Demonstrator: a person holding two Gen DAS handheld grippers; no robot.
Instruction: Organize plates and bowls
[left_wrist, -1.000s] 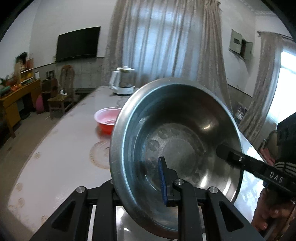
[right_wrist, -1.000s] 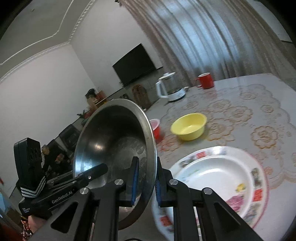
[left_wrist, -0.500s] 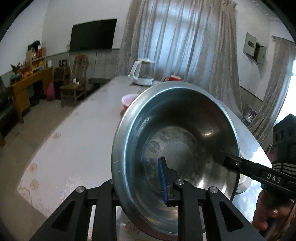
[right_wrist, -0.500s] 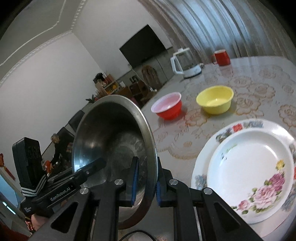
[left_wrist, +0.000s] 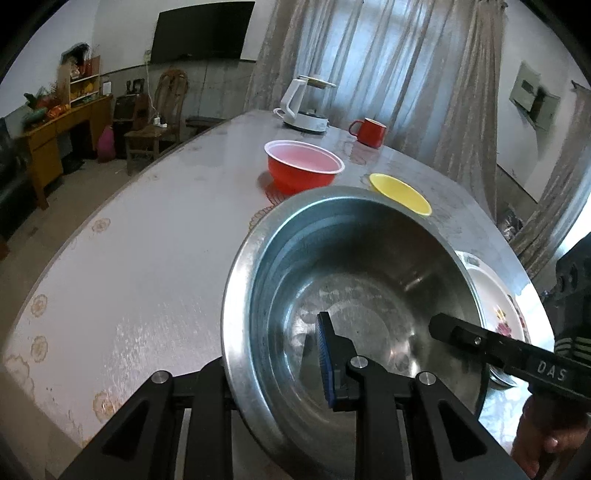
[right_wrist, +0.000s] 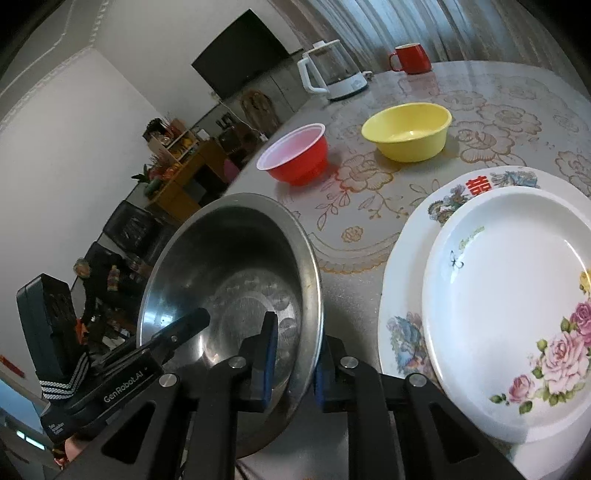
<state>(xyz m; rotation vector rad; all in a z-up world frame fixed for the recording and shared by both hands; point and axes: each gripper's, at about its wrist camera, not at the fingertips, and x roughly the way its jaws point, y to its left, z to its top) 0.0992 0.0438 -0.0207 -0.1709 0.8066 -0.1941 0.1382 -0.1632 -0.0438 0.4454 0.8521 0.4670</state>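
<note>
A large steel bowl (left_wrist: 362, 302) (right_wrist: 229, 280) hangs tilted over the near part of the table, held by opposite rims. My left gripper (left_wrist: 280, 369) is shut on its left rim, one blue pad inside and the other finger hidden behind the wall. My right gripper (right_wrist: 295, 362) is shut on the right rim, with pads on both sides of the wall. Each gripper shows in the other's view, reaching into the bowl. A floral plate (right_wrist: 517, 295) lies on a larger patterned plate (right_wrist: 402, 295) just right of the bowl. A red bowl (right_wrist: 295, 155) and a yellow bowl (right_wrist: 410, 133) stand further back.
A white kettle (right_wrist: 332, 70) and a red mug (right_wrist: 412, 57) stand at the far end of the table (left_wrist: 147, 258). A person's hand (left_wrist: 546, 435) holds the right gripper. Beyond the table's left edge are a chair and a wooden desk.
Both grippers have come down with the steel bowl, and both views have tipped toward the tabletop. The bowl sits lower and less steeply, and both grips are unchanged.
</note>
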